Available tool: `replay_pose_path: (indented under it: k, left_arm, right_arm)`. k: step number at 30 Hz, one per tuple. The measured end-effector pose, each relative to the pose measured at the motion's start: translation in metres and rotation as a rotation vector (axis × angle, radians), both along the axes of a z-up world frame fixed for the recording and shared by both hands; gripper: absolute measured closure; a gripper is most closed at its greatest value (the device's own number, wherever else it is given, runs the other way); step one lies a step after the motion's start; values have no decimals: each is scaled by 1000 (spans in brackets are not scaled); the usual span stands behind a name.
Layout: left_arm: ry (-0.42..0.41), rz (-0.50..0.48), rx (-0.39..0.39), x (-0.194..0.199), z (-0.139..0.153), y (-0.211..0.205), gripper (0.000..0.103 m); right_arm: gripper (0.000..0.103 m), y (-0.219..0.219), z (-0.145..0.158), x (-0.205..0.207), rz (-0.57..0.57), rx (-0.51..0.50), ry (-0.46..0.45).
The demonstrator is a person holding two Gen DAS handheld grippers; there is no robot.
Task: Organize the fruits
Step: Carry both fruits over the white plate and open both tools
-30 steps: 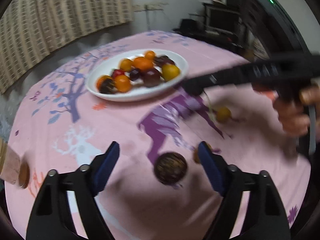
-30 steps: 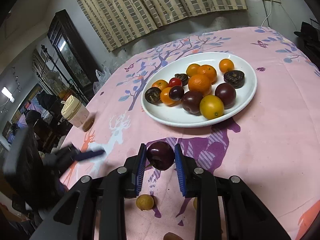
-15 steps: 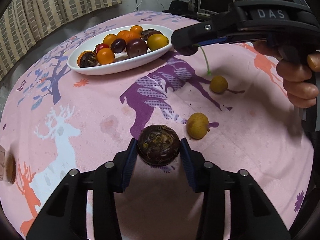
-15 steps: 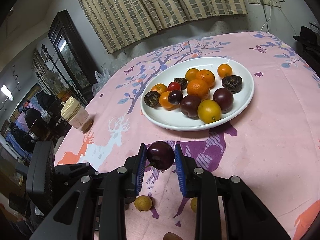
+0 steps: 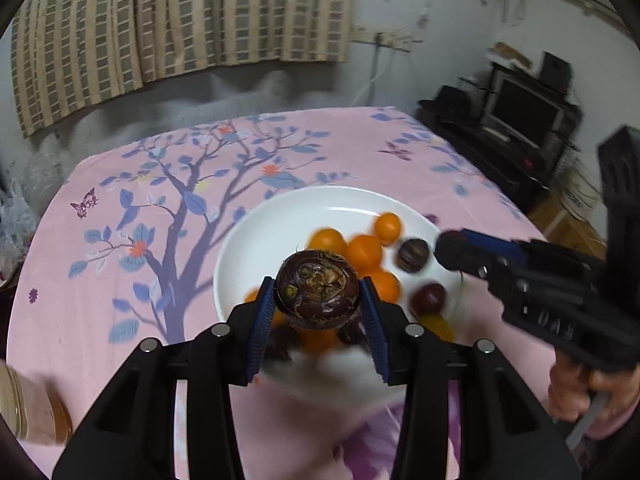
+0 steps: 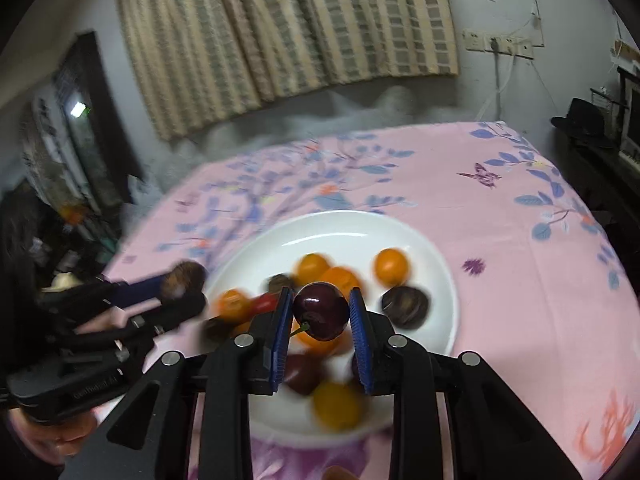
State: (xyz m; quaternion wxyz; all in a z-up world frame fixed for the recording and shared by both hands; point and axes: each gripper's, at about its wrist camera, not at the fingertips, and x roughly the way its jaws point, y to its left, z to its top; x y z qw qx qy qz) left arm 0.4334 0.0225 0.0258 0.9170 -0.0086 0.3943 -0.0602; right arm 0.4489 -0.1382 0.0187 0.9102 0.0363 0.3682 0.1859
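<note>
My left gripper [image 5: 318, 300] is shut on a dark brown wrinkled fruit [image 5: 318, 295] and holds it in the air over the near part of the white plate [image 5: 260, 236]. The plate holds several orange, yellow and dark fruits. My right gripper [image 6: 320, 314] is shut on a dark red cherry [image 6: 320, 311] with a green stem, also above the plate [image 6: 436, 268]. The right gripper shows at the right of the left wrist view [image 5: 456, 250], the left gripper at the left of the right wrist view [image 6: 184, 280].
The plate sits on a pink tablecloth [image 5: 120, 240] printed with a tree and butterflies. A jar with a tan lid [image 5: 28, 408] stands at the table's near left edge. A curtain and wall lie behind; a cabinet with electronics [image 5: 520, 120] is at the right.
The left gripper closed on the brown fruit, lifted it off the cloth and carried it over the plate. The right gripper carried the cherry forward until it hangs above the plate.
</note>
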Motion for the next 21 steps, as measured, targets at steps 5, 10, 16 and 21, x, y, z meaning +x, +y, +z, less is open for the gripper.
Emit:
replay_pose_path:
  k: [5, 10, 16, 21]
  left_arm:
    - [72, 53, -20, 48, -25, 5, 61]
    - [110, 61, -12, 66, -46, 4, 61]
    - [117, 70, 8, 73, -54, 4, 57]
    - [-8, 124, 39, 34, -20, 9, 10]
  right_arm:
    - [74, 3, -24, 41, -27, -62, 62]
    - [74, 9, -41, 55, -16, -81, 91]
    - [71, 12, -47, 58, -14, -80, 106]
    - [41, 1, -31, 33, -29, -45, 81]
